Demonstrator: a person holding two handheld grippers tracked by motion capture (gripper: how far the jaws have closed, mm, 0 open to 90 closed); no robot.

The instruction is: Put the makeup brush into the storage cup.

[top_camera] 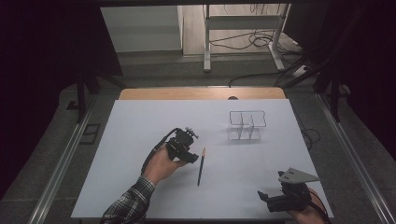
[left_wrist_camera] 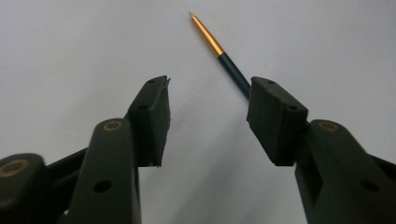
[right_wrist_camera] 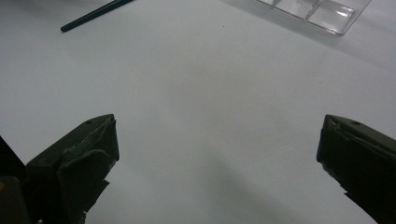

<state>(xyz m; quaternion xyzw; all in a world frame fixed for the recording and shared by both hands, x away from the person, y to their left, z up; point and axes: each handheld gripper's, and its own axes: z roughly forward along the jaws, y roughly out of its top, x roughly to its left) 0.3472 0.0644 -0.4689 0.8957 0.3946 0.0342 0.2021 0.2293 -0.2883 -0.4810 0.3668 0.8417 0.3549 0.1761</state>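
The left tongs, released, flank the slim dark pen with a gold tip; centre its barrel between the pads before clenching. The right tongs rest released.

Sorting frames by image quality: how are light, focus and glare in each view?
High view: dim, dark surroundings, white table evenly lit. Left gripper view: pen sharp, near jaws soft, faint shadow beneath them. Right gripper view: jaws blurred, clear organiser shows mild glare.
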